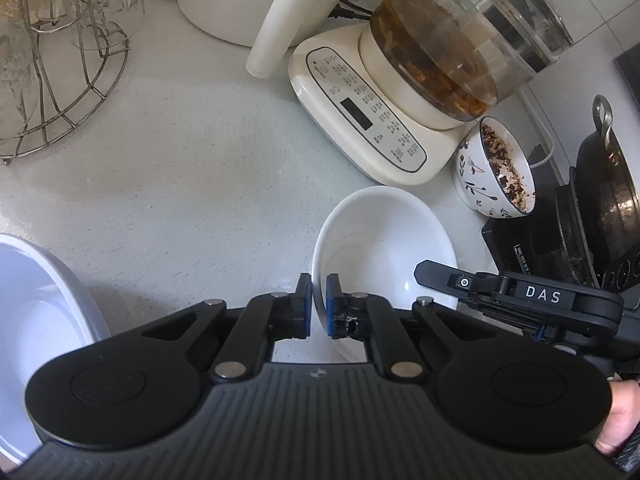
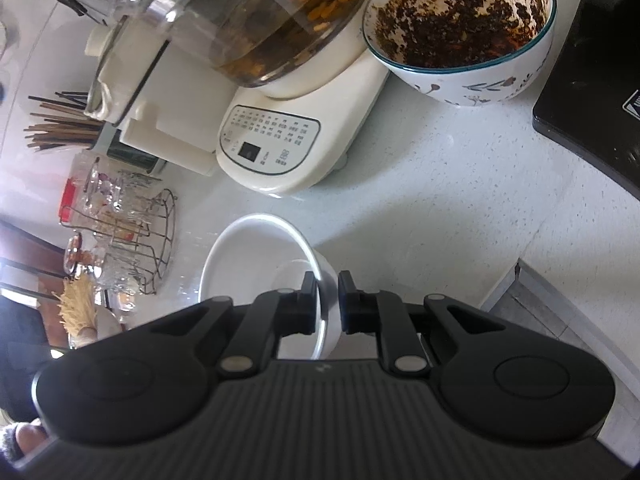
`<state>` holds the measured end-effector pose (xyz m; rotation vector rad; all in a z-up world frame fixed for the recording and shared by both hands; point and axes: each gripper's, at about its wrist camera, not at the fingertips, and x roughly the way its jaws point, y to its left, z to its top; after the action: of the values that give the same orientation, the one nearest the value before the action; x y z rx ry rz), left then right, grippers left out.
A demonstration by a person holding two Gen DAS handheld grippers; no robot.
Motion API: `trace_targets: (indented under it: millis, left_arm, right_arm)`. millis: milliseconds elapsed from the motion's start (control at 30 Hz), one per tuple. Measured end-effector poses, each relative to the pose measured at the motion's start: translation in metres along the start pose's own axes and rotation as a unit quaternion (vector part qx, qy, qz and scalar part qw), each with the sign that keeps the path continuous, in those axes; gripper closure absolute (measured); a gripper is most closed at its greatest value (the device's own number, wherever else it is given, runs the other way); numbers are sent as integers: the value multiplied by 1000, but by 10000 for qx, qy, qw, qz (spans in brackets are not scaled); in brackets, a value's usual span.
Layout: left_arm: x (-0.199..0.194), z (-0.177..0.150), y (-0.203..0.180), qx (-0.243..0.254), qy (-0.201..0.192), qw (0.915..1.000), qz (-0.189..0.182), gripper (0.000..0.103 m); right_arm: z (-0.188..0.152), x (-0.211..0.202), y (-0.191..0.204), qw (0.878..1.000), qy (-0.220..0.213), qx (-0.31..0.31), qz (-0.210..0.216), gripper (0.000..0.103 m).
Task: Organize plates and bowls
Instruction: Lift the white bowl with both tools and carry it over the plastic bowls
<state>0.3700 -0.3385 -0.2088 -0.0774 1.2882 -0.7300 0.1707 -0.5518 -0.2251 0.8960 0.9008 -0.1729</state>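
Observation:
A white bowl [image 1: 384, 240] stands on the pale counter. My left gripper [image 1: 319, 302] is shut on its near left rim, one blue pad inside and one outside. From the other side my right gripper [image 2: 325, 300] is shut on the wall of the same white bowl [image 2: 256, 264]; its black body [image 1: 540, 296] shows at the bowl's right in the left wrist view. A flower-patterned bowl [image 1: 496, 168] smeared with dark residue sits behind, beside the kettle; in the right wrist view this patterned bowl [image 2: 460, 20] is at top right. A larger white dish [image 1: 40, 300] lies at the far left.
A cream kettle base [image 1: 360, 112] with a glass pot of brown liquid stands just behind the bowl. A wire rack of glasses [image 1: 60, 80] is at the back left. A black stove with a wok [image 1: 600, 200] borders the right. The counter's edge [image 2: 540, 300] runs at lower right.

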Motion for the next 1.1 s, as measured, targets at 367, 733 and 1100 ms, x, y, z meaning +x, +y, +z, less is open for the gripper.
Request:
trace_targets:
  millis: [367,733,1100]
  left_arm:
    - [-29,1,9,-119,-100,9998,-90,95]
    - [-56,-6,22,-95,-120,9998,-104,95]
    - [-107,-19,48,-211,-520,9984,-76,95]
  right_arm:
    - [-9,-18,27,9995,-214,-235,86,89]
    - [-28,-27,50,9988,-375,-303,77,89]
    - [-44,-31,93,9967,-472,-594,298,89]
